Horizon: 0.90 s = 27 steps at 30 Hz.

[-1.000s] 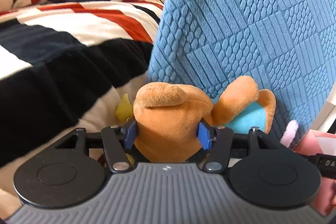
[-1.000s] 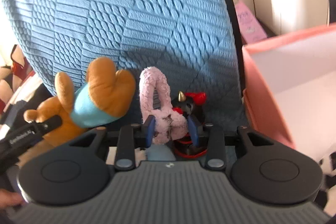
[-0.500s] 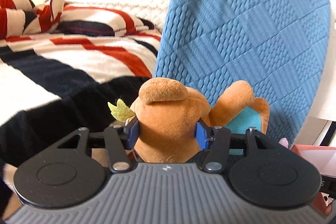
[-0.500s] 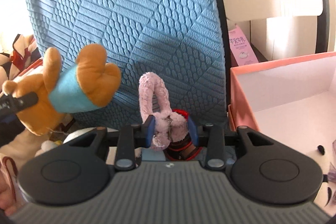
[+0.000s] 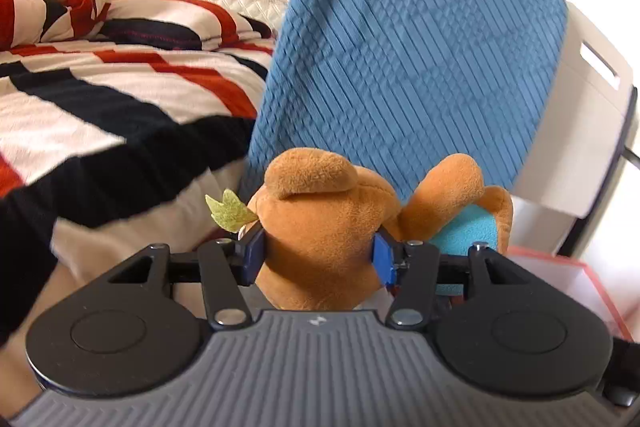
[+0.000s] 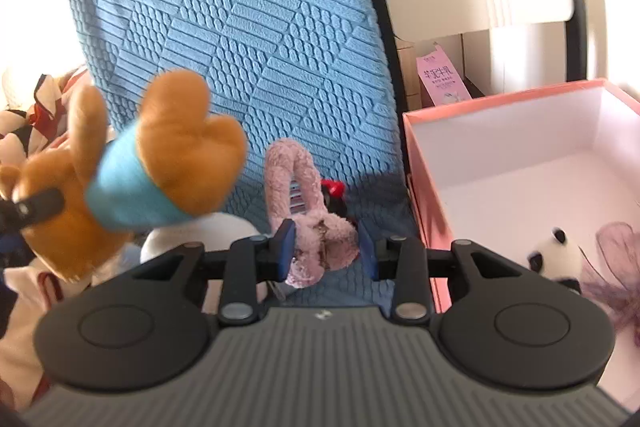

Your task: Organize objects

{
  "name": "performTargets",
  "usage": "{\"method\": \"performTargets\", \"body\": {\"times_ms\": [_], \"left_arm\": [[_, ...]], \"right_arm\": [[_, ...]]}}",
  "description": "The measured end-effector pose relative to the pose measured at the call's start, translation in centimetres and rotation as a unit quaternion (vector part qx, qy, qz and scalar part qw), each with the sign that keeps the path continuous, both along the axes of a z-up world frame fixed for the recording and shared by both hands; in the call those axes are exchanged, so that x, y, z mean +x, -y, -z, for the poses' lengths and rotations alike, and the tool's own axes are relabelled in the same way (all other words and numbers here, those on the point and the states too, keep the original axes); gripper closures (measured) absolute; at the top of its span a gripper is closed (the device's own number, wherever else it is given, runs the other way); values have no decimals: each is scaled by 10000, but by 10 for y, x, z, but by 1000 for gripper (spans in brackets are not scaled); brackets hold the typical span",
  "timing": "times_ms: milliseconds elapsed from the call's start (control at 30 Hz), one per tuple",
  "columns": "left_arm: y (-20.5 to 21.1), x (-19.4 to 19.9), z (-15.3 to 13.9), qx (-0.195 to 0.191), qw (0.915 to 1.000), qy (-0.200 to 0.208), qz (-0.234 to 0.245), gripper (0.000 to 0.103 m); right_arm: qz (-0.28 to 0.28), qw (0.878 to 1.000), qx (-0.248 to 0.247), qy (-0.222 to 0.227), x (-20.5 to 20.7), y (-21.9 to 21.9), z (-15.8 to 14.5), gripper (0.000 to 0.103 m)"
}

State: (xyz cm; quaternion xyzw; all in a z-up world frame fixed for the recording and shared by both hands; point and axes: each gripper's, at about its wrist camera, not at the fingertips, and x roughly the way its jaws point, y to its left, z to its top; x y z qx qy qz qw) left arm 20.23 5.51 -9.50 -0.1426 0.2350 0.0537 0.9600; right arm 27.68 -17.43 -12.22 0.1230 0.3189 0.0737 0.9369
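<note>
Panda toy (image 6: 554, 259) half hidden; box (image 6: 520, 107) cropped.

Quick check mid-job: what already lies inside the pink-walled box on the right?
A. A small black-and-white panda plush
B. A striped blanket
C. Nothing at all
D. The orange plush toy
A: the small black-and-white panda plush rests on the white floor of the pink-walled box, seen from the right wrist.

Ribbed grey housing on left gripper (image 5: 318, 255) & right gripper (image 6: 326, 251), two black round discs, black linkages w/ silver screws, blue jaw pads, small white logo.
</note>
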Motion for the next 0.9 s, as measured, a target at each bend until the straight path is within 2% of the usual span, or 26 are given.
{"method": "performTargets", "body": {"times_ms": [167,267,367,467,567,667,800,900], "left_arm": [[14,-20,12,-71,9996,-260,108,43],[23,-32,23,-2,9991,-418,83,43],[28,-40,39,-95,9977,-657,104,42],[27,-46,54,-264,9951,-931,216,42],[21,-50,68,-477,9910,-1224,247,41],[13,-56,81,-854,9845,-1482,393,42],[14,-62,90,-803,9799,-1738,555,41],[11,-62,92,-870,9750,-1930,670,36]], "right_arm": [[-101,9998,-10,-157,-30,6,4,66],[-172,9993,-213,-268,-42,7,12,66],[-222,9979,-329,-512,-43,9,24,66],[-307,9955,-650,-621,-44,5,32,66],[-494,9923,-1007,-529,-44,-4,36,66],[-612,9884,-1317,-441,-46,-13,40,66],[-721,9868,-1413,-338,-48,-15,41,68],[-700,9870,-1413,-299,-52,-14,38,69]]}}
